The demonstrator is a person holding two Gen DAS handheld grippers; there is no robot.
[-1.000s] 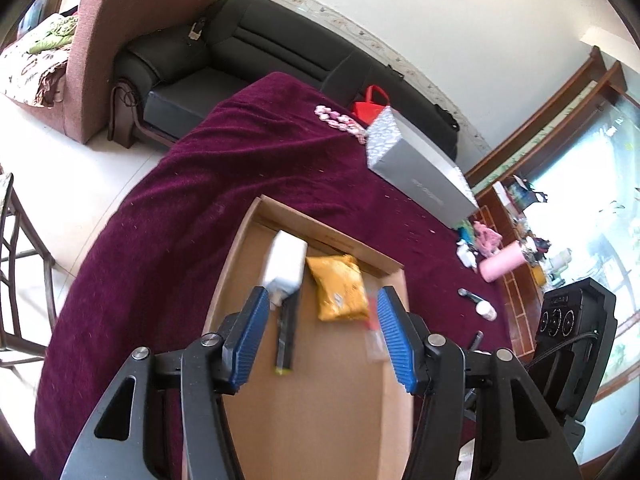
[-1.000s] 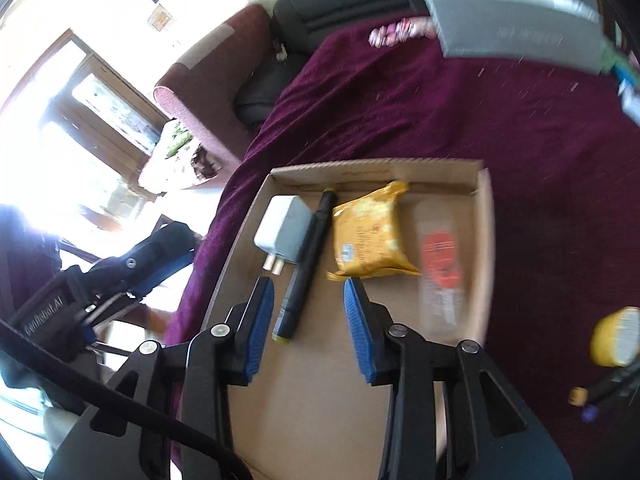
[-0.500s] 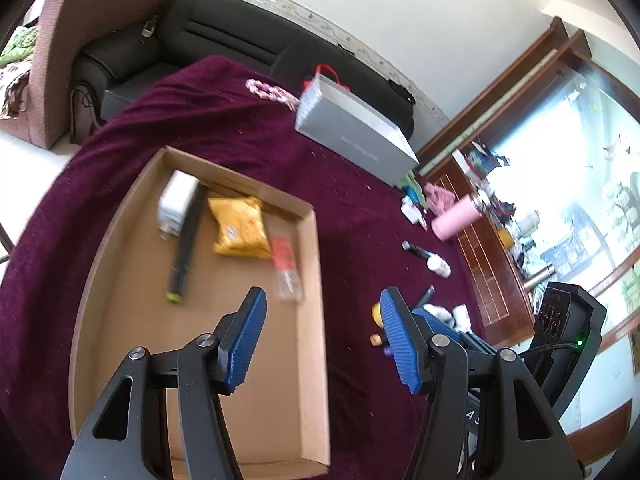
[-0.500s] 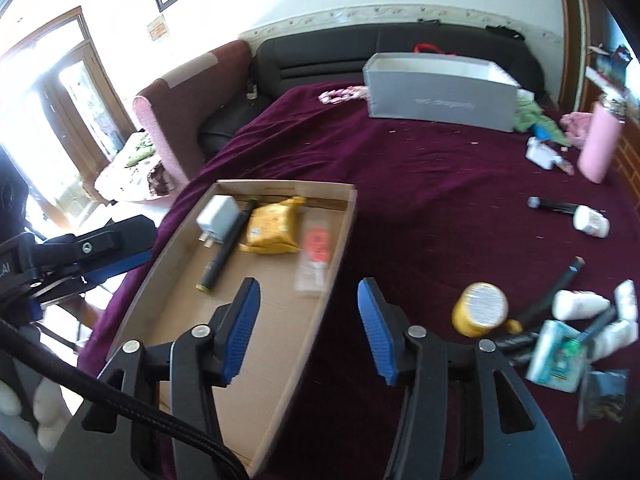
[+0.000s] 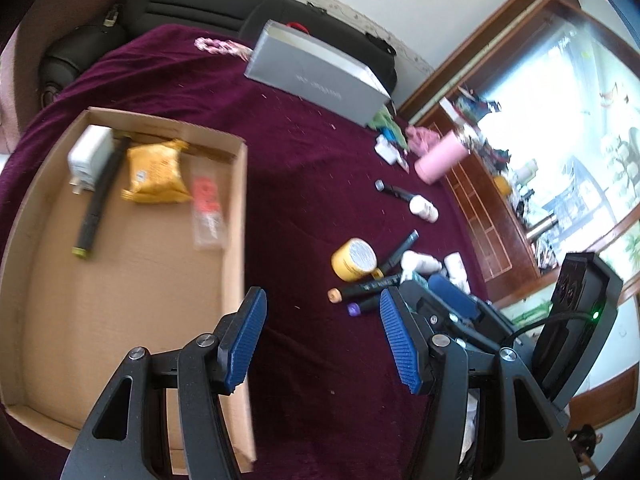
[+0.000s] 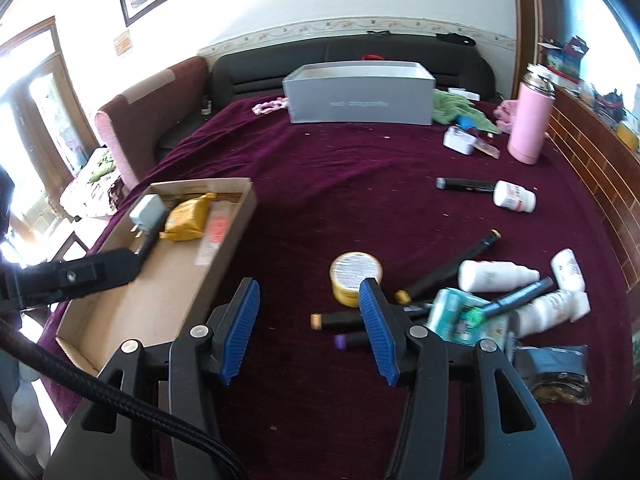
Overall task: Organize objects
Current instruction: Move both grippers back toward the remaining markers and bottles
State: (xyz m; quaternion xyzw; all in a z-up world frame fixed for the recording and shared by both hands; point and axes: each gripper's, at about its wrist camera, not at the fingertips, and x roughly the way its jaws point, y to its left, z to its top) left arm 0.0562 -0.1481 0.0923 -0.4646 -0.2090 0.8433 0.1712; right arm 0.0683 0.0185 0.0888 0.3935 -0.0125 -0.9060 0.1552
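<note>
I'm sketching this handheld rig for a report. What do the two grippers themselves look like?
Both look alike: a black plastic frame with triangular cut-outs and silver pivot screws, carrying two fingers with ribbed blue pads. On the left gripper the pads are flat and elongated. The right gripper has a thick black braided cable running past its frame. No hands or sleeves show.

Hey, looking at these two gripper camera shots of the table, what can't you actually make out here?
- Grey box: its inside is hidden by its own wall in both views, and the print on its side is too small to read.
- Clear packet in the cardboard tray: label blurred in both views.
- Dark pouch: partly behind the right gripper in the right view; unseen in the left.
- White bottles: labels too small.
</note>
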